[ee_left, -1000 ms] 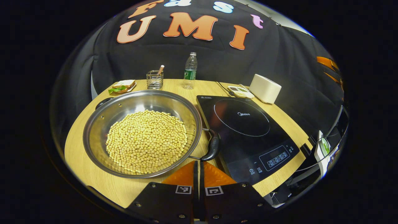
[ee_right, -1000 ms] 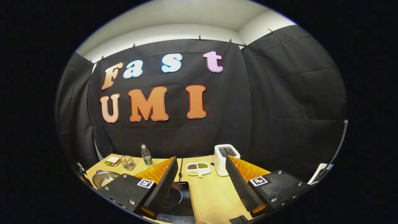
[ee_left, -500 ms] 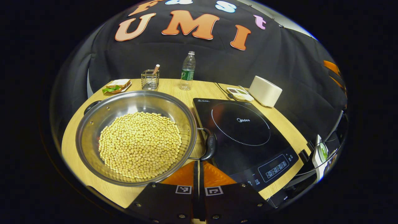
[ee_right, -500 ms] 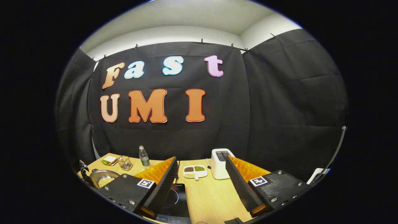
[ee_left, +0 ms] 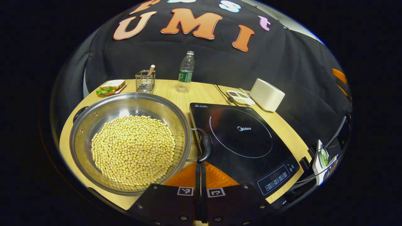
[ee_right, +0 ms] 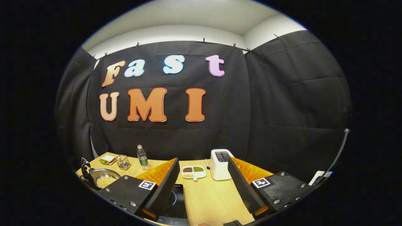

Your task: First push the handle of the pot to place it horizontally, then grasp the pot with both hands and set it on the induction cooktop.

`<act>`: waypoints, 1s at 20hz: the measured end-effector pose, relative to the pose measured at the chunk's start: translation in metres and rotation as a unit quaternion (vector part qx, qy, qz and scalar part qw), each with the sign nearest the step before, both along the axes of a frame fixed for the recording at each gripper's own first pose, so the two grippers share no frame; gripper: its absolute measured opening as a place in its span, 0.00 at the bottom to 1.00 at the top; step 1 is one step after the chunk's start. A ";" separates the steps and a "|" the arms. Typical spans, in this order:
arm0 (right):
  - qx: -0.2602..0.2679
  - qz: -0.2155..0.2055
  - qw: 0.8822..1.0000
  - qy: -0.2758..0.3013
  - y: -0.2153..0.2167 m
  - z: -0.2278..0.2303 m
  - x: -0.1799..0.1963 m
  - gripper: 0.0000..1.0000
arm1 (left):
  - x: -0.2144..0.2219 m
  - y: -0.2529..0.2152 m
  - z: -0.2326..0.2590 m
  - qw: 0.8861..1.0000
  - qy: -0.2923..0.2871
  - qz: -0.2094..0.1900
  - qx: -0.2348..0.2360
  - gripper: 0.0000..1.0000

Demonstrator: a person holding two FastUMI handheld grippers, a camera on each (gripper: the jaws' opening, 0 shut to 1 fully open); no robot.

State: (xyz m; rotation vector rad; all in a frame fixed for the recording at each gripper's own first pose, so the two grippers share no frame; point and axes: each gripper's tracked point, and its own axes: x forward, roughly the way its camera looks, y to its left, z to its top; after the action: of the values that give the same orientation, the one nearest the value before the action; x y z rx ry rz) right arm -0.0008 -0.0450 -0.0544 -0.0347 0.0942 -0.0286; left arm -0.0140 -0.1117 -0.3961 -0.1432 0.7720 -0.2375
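A wide steel pot (ee_left: pixel 94 119) full of yellow soybeans (ee_left: pixel 133 149) sits on the wooden table, left of the black induction cooktop (ee_left: pixel 241 138). Its right black handle (ee_left: pixel 204 145) lies at the cooktop's left edge; the other handle (ee_left: pixel 80 111) points far left. My left gripper (ee_left: pixel 200 164) is shut, its tips right at the near end of the right handle, holding nothing. In the right gripper view, my right gripper (ee_right: pixel 202 160) hangs open above the table's front, over the cooktop (ee_right: pixel 177 201), with the pot (ee_right: pixel 102 179) small at far left.
Along the back stand a water bottle (ee_left: pixel 185 72), a wire holder (ee_left: pixel 145 81), a sandwich on a plate (ee_left: pixel 110 88), a divided dish of beans (ee_left: pixel 240 96) and a white toaster (ee_left: pixel 267 94). The table edge runs just right of the cooktop.
In the left gripper view the pot and cooktop have slid left and nearer, and the pot's far handle has swung further left. The right gripper view has drifted slightly; its fingers stay apart.
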 end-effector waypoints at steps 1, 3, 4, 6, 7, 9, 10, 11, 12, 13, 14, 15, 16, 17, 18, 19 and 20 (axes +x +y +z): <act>-0.001 -0.002 1.000 0.001 -0.001 -0.001 0.001 0.95 | 0.003 -0.001 0.000 1.000 -0.001 -0.002 0.001 0.01; -0.006 -0.005 1.000 0.001 -0.003 -0.003 0.003 0.95 | 0.010 -0.002 -0.002 1.000 -0.001 -0.004 0.002 0.01; -0.008 -0.007 1.000 0.002 -0.004 -0.004 0.004 1.00 | 0.012 -0.004 -0.002 1.000 -0.001 -0.005 0.003 0.01; -0.009 -0.009 1.000 0.003 -0.004 -0.005 0.005 0.95 | 0.016 -0.004 -0.003 1.000 0.000 -0.007 0.005 0.01; -0.008 -0.010 1.000 0.004 -0.004 -0.006 0.005 0.95 | 0.018 -0.004 -0.003 1.000 -0.002 -0.009 0.008 0.01; -0.008 -0.011 1.000 0.004 -0.003 -0.007 0.007 0.95 | 0.022 -0.005 -0.003 1.000 -0.004 -0.013 0.013 0.01; -0.008 -0.012 1.000 0.005 -0.002 -0.008 0.008 0.95 | 0.024 -0.006 -0.003 1.000 -0.006 -0.015 0.014 0.01; -0.009 -0.012 1.000 0.006 0.000 -0.009 0.008 0.95 | 0.026 -0.006 -0.003 1.000 -0.007 -0.016 0.011 0.01; -0.010 -0.012 1.000 0.008 0.001 -0.011 0.008 0.95 | 0.027 -0.007 -0.003 1.000 -0.005 -0.016 0.006 0.01; -0.011 -0.012 1.000 0.010 0.003 -0.012 0.008 0.95 | 0.029 -0.008 -0.004 1.000 -0.003 -0.016 0.000 0.01; -0.012 -0.012 1.000 0.011 0.004 -0.014 0.009 1.00 | 0.030 -0.009 -0.004 1.000 -0.001 -0.015 -0.006 0.02; -0.011 -0.013 1.000 0.013 0.005 -0.016 0.009 0.95 | 0.031 -0.009 -0.004 1.000 0.000 -0.015 -0.009 0.02; -0.010 -0.014 1.000 0.014 0.006 -0.018 0.009 0.95 | 0.033 -0.010 -0.004 1.000 0.000 -0.015 -0.009 0.01; -0.009 -0.015 1.000 0.016 0.008 -0.020 0.009 0.95 | 0.032 -0.011 -0.004 1.000 -0.001 -0.017 -0.008 0.01; -0.007 -0.016 1.000 0.018 0.012 -0.022 0.010 0.95 | 0.031 -0.012 -0.003 1.000 -0.002 -0.019 -0.008 0.03; -0.005 -0.016 1.000 0.021 0.015 -0.025 0.010 0.95 | 0.029 -0.013 0.001 1.000 -0.006 -0.024 -0.010 0.02; -0.002 -0.014 1.000 0.023 0.020 -0.029 0.010 0.95 | 0.028 -0.016 0.008 0.999 -0.016 -0.029 -0.011 0.03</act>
State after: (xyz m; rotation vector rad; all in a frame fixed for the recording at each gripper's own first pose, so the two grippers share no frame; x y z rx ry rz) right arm 0.0092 -0.0245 -0.0830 -0.0389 0.1407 -0.0564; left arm 0.0137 -0.1274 -0.3878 -0.1378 0.7435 -0.3028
